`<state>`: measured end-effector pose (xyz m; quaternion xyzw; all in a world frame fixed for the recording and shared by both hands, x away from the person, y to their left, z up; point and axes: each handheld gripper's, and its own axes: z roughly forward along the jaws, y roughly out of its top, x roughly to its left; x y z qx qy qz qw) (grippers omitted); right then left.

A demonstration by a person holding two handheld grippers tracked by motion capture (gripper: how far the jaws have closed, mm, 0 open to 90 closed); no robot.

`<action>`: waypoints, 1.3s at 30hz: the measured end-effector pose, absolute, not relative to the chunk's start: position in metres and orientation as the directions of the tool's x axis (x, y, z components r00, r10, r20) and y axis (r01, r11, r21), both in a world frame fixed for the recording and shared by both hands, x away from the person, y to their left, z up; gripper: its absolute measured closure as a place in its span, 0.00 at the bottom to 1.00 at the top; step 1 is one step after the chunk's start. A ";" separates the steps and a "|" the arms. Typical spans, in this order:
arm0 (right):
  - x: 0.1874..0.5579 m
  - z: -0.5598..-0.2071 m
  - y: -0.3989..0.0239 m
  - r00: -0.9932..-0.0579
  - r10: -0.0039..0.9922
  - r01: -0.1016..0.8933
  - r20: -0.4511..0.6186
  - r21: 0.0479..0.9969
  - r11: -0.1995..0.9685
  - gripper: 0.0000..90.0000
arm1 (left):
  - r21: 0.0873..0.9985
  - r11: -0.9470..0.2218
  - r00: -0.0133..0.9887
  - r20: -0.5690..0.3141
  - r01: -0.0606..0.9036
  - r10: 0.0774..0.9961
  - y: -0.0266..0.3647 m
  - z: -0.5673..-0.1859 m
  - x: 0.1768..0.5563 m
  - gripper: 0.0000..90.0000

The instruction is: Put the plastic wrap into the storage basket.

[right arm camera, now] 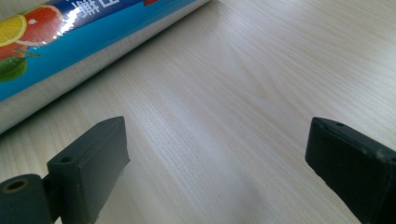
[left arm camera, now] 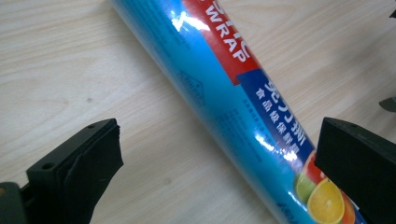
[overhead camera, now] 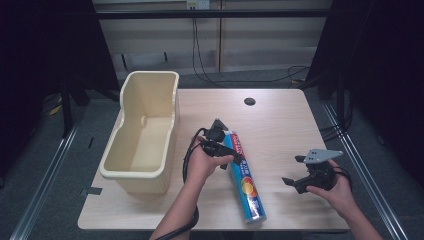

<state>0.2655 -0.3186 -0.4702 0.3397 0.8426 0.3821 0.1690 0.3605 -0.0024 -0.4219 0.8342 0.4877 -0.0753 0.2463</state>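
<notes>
The work is at an early stage, by the look of it: the roll of plastic wrap (overhead camera: 244, 175) lies flat on the bench (overhead camera: 280, 125), not yet lifted, and the cream tub (overhead camera: 142, 135) at the left of the bench stands empty. Judging from this, the grasp on the roll is yet to be made, and any carrying comes after that.

The left hand-held gripper (overhead camera: 227, 155) hovers over the upper half of the roll with its jaws spread wide. In the left gripper view the roll (left arm camera: 233, 98) runs slantwise between the two jaws; the far jaw overlaps its fruit-printed end, but no pad visibly presses on it.

The right hand-held gripper (overhead camera: 295, 182) sits well to the right of the roll, also spread and holding nothing. In its own view the roll (right arm camera: 70, 42) lies beyond the jaws, apart from them.
</notes>
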 end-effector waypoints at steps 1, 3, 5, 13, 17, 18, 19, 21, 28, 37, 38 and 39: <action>0.266 -0.470 -0.319 -0.710 0.704 0.441 -0.026 0.763 0.473 0.06 | 0.325 -0.405 0.508 -0.359 0.854 0.783 -0.006 -0.423 0.360 0.01; 0.265 -0.469 -0.320 -0.700 0.714 0.444 -0.021 0.770 0.458 0.06 | 0.314 -0.415 0.511 -0.354 0.854 0.783 -0.013 -0.426 0.360 0.01; 0.265 -0.469 -0.320 -0.701 0.713 0.441 -0.019 0.774 0.455 0.06 | 0.304 -0.402 0.495 -0.358 0.864 0.792 -0.019 -0.429 0.359 0.01; 0.265 -0.467 -0.317 -0.706 0.708 0.424 -0.036 0.778 0.463 0.05 | 0.272 -0.385 0.464 -0.365 0.882 0.807 -0.030 -0.446 0.358 0.01; 0.265 -0.466 -0.317 -0.696 0.717 0.429 -0.032 0.782 0.452 0.05 | 0.263 -0.379 0.455 -0.368 0.887 0.811 -0.037 -0.453 0.355 0.01; 0.265 -0.467 -0.317 -0.695 0.718 0.429 -0.032 0.783 0.451 0.05 | 0.252 -0.385 0.456 -0.365 0.888 0.812 -0.038 -0.455 0.354 0.01; 0.265 -0.466 -0.317 -0.695 0.718 0.429 -0.034 0.783 0.451 0.05 | 0.255 -0.387 0.459 -0.366 0.886 0.810 -0.040 -0.456 0.354 0.01; 0.265 -0.466 -0.318 -0.692 0.721 0.428 -0.033 0.786 0.447 0.05 | 0.241 -0.390 0.455 -0.359 0.888 0.815 -0.044 -0.458 0.353 0.01; 0.265 -0.465 -0.318 -0.685 0.728 0.426 -0.033 0.793 0.436 0.05 | 0.230 -0.414 0.471 -0.340 0.881 0.814 -0.050 -0.465 0.353 0.00; 0.265 -0.465 -0.320 -0.682 0.731 0.428 -0.029 0.794 0.432 0.05 | 0.144 -0.386 0.411 -0.387 0.911 0.825 -0.052 -0.469 0.355 0.12; 0.265 -0.465 -0.320 -0.682 0.731 0.428 -0.029 0.794 0.432 0.05 | 0.144 -0.386 0.411 -0.387 0.911 0.825 -0.052 -0.469 0.355 0.13; 0.265 -0.465 -0.320 -0.679 0.733 0.427 -0.031 0.796 0.429 0.05 | 0.121 -0.393 0.408 -0.390 0.911 0.825 -0.051 -0.469 0.358 0.13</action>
